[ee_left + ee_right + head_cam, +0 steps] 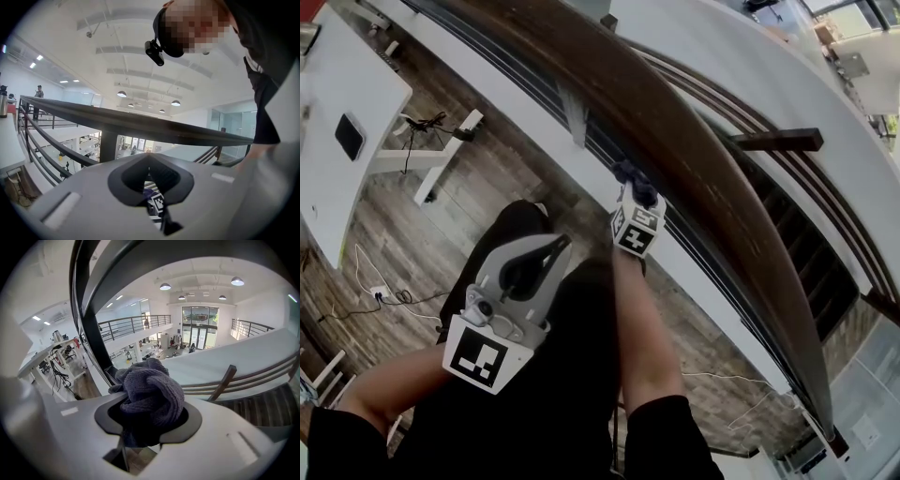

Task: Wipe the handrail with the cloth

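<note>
The dark wooden handrail is the biggest thing I see, sweeping in a curve from top left to bottom right of the head view, with thin dark rails running below it; in the left gripper view it crosses as a dark band, and in the right gripper view it arcs overhead. Far below lies a wood-plank floor, and a white bench stands at the left edge. The left gripper sits low in front of my operator's dark clothing, well apart from the handrail; its jaws are drawn together at the tips with nothing between them, as its own view shows. The right gripper is raised to the near edge of the handrail; its jaws are clamped on the cloth, a dark grey bunched wad that bulges out past the tips. In the head view the cloth lies right at the rail's near edge; I cannot tell whether it touches the wood.
</note>
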`<move>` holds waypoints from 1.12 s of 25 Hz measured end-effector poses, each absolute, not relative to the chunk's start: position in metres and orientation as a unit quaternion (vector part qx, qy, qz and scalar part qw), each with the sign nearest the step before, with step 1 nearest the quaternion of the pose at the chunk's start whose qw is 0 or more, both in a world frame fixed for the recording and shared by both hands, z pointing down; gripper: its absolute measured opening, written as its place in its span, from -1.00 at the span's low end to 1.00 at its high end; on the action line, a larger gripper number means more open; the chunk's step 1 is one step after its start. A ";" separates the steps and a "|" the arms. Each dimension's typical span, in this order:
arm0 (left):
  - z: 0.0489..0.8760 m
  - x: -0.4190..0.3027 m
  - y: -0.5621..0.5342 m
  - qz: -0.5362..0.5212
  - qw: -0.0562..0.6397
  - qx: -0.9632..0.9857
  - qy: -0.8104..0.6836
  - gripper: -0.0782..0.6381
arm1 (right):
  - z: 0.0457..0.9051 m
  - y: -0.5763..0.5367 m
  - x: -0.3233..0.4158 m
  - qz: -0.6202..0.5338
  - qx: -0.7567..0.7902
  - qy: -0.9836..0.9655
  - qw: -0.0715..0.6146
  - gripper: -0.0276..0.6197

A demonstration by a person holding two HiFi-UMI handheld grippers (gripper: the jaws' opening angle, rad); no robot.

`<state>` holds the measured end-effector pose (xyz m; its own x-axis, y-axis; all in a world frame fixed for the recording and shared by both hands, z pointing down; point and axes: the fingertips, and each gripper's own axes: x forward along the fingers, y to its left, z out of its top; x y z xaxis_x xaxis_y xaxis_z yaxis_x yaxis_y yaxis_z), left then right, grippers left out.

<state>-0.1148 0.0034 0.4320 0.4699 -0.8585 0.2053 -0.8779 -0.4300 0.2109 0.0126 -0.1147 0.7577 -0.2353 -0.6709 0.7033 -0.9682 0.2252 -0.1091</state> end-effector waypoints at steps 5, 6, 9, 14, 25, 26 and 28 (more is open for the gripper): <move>0.427 -0.108 0.003 0.029 0.142 0.842 -0.520 -0.78 | 0.757 -0.110 0.021 0.269 0.559 -0.737 0.269 -0.42; 0.427 -0.107 0.003 0.031 0.138 0.842 -0.521 -0.78 | 0.757 -0.109 0.023 0.269 0.559 -0.737 0.269 -0.42; 0.424 -0.100 0.007 0.041 0.117 0.847 -0.517 -0.78 | 0.757 -0.106 0.026 0.269 0.554 -0.740 0.271 -0.42; 0.423 -0.084 0.011 0.045 0.115 0.858 -0.498 -0.78 | 0.758 -0.102 0.034 0.270 0.555 -0.739 0.270 -0.42; 0.415 -0.070 0.020 0.051 0.105 0.860 -0.496 -0.78 | 0.758 -0.090 0.060 0.284 0.562 -0.729 0.269 -0.42; 0.416 -0.069 0.021 0.051 0.107 0.859 -0.497 -0.78 | 0.758 -0.088 0.062 0.283 0.562 -0.729 0.270 -0.42; 0.417 -0.066 0.024 0.051 0.108 0.858 -0.500 -0.78 | 0.758 -0.086 0.066 0.282 0.561 -0.730 0.270 -0.42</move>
